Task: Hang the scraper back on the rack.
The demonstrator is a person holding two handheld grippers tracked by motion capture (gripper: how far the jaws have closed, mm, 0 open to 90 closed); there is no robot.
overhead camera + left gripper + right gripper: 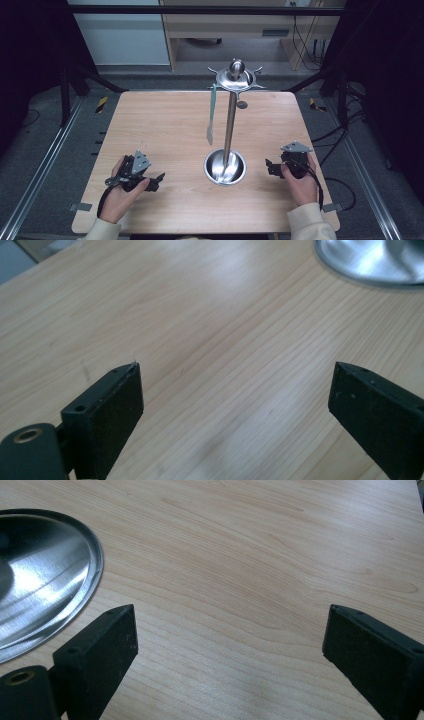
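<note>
Stainless-steel utensil stand with round dished base (225, 167) holds one pale green spatula (212, 114) hanging from its hooked top ring, as I rest my left gripper (159, 178) and right gripper (268, 166) on either side, jaws wide apart and empty, ready to reach in.

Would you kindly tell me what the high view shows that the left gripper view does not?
The high view alone takes in the tall steel utensil stand up to its hooked top, the pale green spatula hanging from a hook, and both hands with the left gripper and right gripper. The left gripper view alone gives a close look between its wide-open black jaws. Both share the light wooden table and the stand's round steel base.
</note>
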